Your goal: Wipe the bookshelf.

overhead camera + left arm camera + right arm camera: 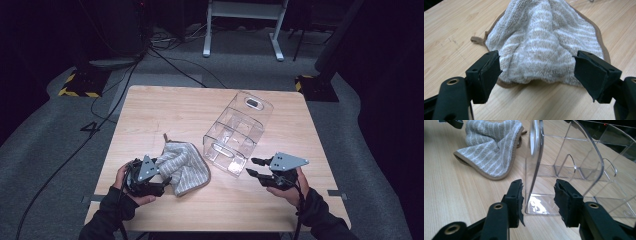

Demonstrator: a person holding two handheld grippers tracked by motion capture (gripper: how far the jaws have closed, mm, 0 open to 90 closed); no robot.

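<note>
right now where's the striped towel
In the high view the striped towel lies crumpled on the wooden table, left of the clear plastic organiser, right beside the left gripper.

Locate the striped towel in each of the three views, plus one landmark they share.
High view: striped towel lies left of centre, beside the left gripper.
Left gripper view: it rises mid-frame just beyond that gripper's open jaws.
Right gripper view: upper left, left of the clear plastic bin.
Shared landmark: the wooden table.
</note>
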